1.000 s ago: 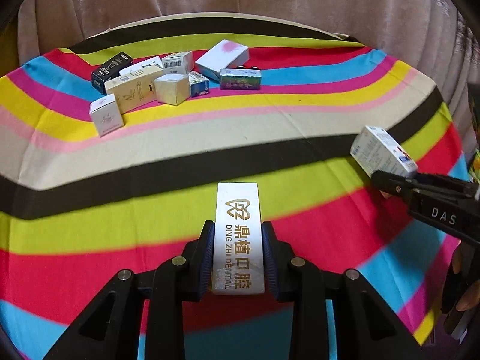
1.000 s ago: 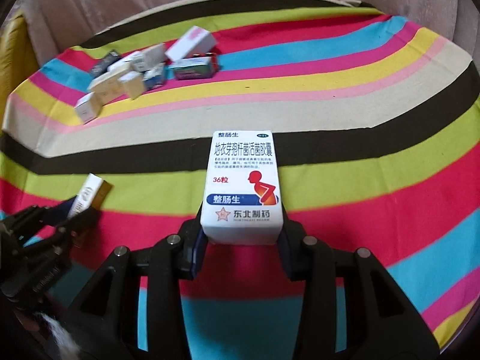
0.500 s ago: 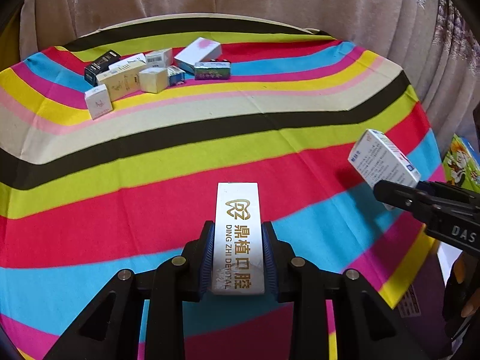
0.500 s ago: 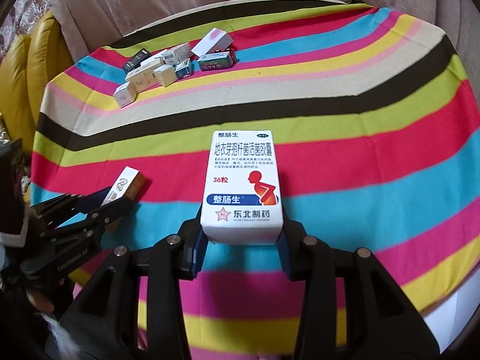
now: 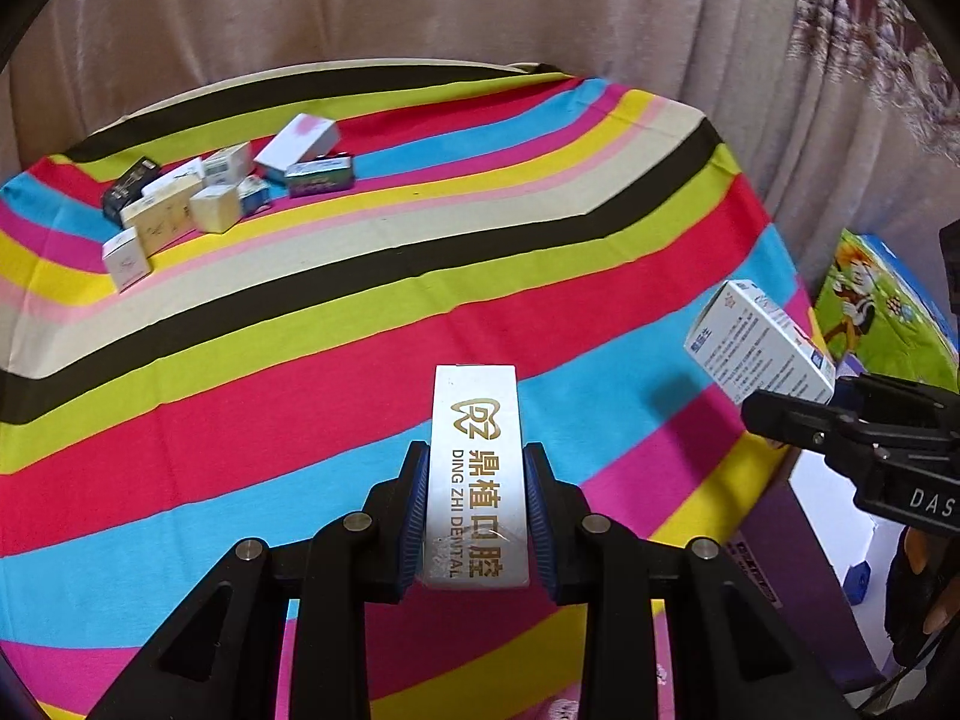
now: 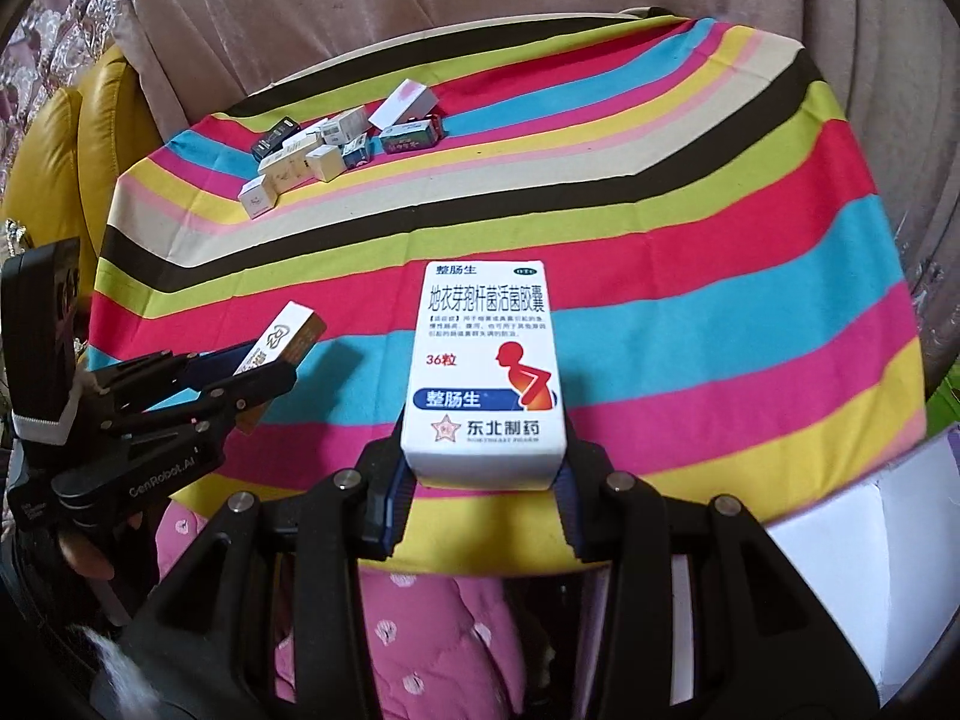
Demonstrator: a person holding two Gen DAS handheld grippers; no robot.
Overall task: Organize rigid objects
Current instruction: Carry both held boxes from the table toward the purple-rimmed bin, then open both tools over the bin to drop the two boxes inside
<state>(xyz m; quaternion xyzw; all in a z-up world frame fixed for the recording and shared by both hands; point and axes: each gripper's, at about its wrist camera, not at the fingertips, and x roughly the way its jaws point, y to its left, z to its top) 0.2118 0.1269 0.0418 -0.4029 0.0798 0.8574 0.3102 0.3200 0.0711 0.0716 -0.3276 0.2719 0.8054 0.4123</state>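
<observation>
Nearest, the left tongs (image 5: 477, 516) pinch a slim silver box (image 5: 477, 474) with gold lettering by its long sides, blue pads pressed flat against it, the box held above the pink and blue stripes of the cloth. Beside them, the right tongs (image 6: 480, 480) pinch a wider white medicine box (image 6: 485, 369) near its bottom end, printed face up, with a red figure and a blue band on it. Each pair shows in the other's view: the silver box juts from black fingers at the left of the right wrist view, and the white box tilts over the cloth's edge at the right of the left wrist view. Below the right tongs a pink dotted garment (image 6: 432, 630) shows, and a white and purple carton (image 5: 822, 540) lies off the surface's near right corner. Farther out, the striped cloth (image 5: 420, 276) covers the surface. At its far left a cluster of small boxes (image 5: 222, 192) sits close together, some touching. Behind hangs a beige curtain (image 5: 420, 0), with a yellow chair (image 6: 72, 138) at the left.
</observation>
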